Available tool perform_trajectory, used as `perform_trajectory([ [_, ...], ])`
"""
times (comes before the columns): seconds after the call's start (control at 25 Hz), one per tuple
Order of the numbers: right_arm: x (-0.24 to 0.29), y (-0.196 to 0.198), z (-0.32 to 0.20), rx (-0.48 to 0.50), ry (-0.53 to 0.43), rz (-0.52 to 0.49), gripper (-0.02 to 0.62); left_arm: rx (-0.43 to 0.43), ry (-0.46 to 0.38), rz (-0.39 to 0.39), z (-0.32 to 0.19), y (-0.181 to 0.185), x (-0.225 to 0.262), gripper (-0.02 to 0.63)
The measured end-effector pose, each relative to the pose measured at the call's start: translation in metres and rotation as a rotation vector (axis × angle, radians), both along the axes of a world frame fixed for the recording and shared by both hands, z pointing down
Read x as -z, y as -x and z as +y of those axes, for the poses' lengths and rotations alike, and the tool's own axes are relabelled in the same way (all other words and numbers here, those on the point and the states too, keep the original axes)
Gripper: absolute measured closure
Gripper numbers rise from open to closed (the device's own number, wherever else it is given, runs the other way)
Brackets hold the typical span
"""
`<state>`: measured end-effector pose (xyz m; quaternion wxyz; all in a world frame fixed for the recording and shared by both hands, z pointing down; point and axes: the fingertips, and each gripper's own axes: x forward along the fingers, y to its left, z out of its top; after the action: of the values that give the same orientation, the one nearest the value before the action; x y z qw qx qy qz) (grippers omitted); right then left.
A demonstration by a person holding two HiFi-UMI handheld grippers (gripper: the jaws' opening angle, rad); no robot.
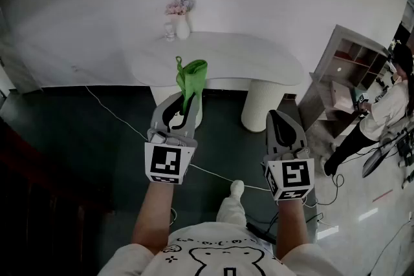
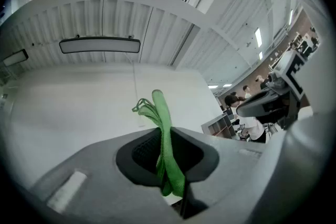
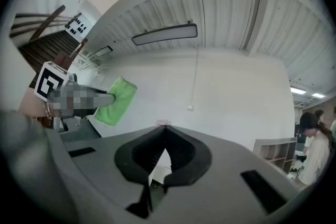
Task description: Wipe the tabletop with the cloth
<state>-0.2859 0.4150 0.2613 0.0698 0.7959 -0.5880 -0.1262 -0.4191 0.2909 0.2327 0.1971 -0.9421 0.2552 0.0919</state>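
Note:
A green cloth hangs pinched in my left gripper, which is held up in the air short of the white table. In the left gripper view the cloth stands up out of the shut jaws and a fold droops below them. My right gripper is raised beside it to the right, shut with nothing between its jaws. From the right gripper view the cloth shows at the left, at the tip of the left gripper.
A white vase with pink flowers stands at the table's far edge. An open shelf unit and a person are at the right. A white cable runs across the dark floor.

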Motion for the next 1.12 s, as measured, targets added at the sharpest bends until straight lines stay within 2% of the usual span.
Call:
perform_trajectory([
  [0.48, -0.017, -0.012, -0.009, -0.021, -0.001, -0.001, 0.597, -0.013, 0.0, 0.01, -0.015, -0.013, -0.01, 0.552],
  [0.76, -0.012, -0.087, -0.061, -0.061, 0.01, -0.042, 0.597, -0.027, 0.025, -0.017, -0.073, -0.085, -0.006, 0.552],
  [1.12, -0.011, -0.18, -0.121, -0.06, 0.03, -0.062, 0.597, -0.02, 0.053, -0.027, -0.135, -0.175, -0.005, 0.552],
])
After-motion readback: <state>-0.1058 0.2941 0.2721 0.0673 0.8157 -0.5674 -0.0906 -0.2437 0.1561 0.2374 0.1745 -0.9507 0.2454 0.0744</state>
